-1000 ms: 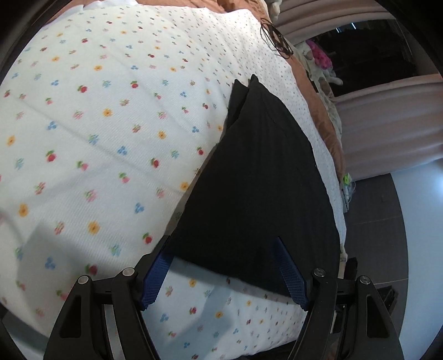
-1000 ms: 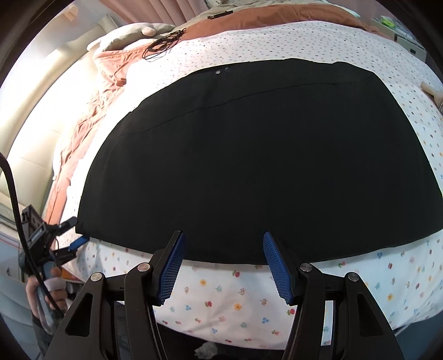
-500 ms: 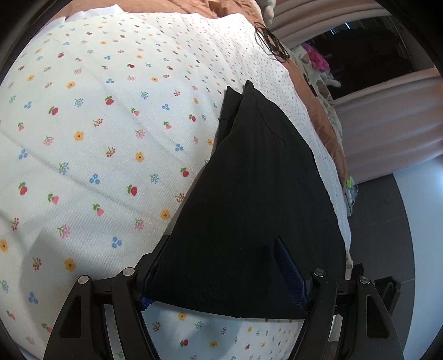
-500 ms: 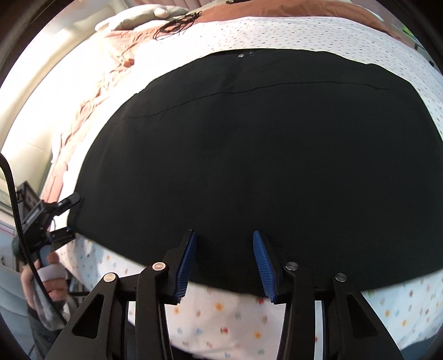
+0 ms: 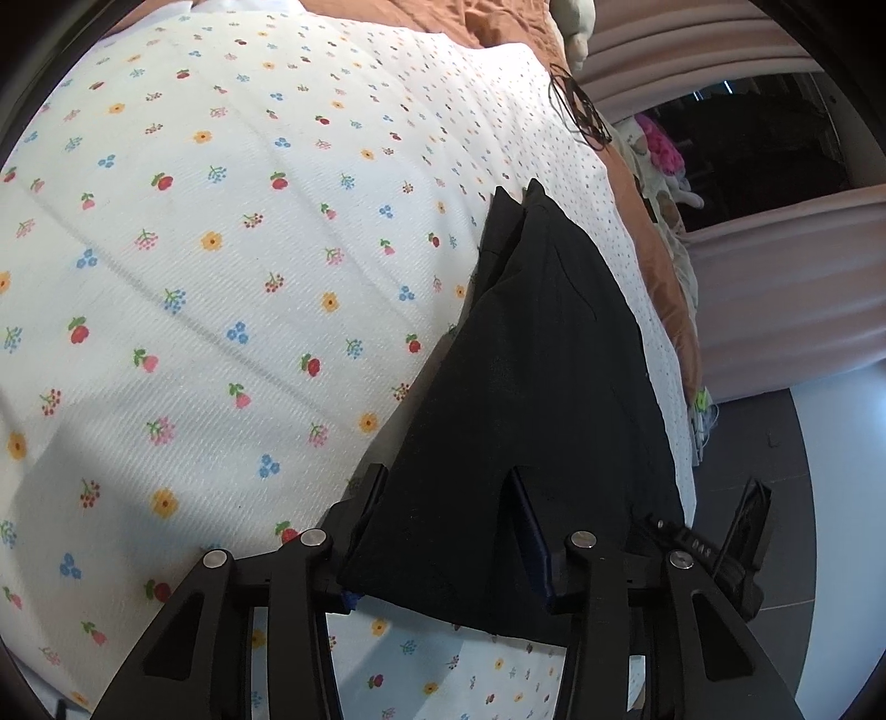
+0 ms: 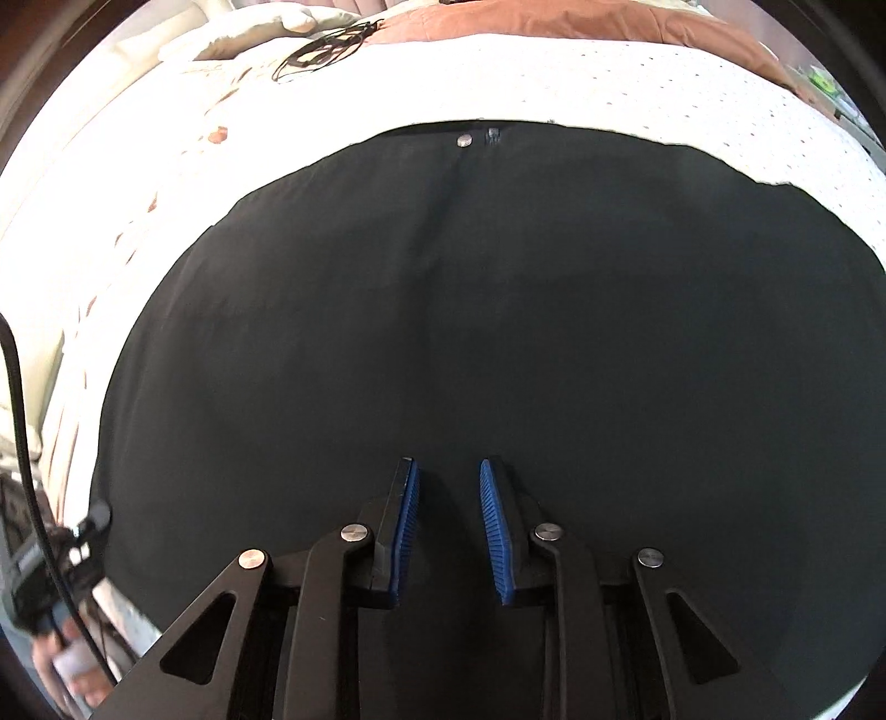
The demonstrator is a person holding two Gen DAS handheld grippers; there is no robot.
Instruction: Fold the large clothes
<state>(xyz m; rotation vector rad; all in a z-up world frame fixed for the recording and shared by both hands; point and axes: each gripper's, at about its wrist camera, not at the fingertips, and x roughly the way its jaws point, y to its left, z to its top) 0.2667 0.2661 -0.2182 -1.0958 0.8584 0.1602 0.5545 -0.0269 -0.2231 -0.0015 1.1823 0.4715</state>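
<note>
Black garment [image 6: 498, 332]: large, dark, spread flat on the bed; fills the centre and lower part of the right wrist view, waist edge with a metal button [image 6: 464, 140] at upper centre. In the left wrist view it runs as a narrow dark wedge from upper centre to lower centre [image 5: 531, 421]

Left gripper [image 5: 443, 531]: lower centre of its view, jaws wide apart. The garment's near corner lies between them; its cloth covers the left finger, whose blue pad just shows beneath the hem, and the right blue pad [image 5: 529, 531] stands on top of the cloth. Whether the cloth is pinched cannot be told

Right gripper [image 6: 447, 526]: lower centre of its view, low over the garment, jaws narrowed with a clear gap between the blue pads [image 6: 407, 531]; nothing visibly clamped

Floral bedsheet [image 5: 221, 277]: white, small flower print, under the garment

Brown blanket [image 6: 542, 25]: top edge of frame

Black cord [image 6: 326, 44]: tangled, upper left, on the bedding
</note>
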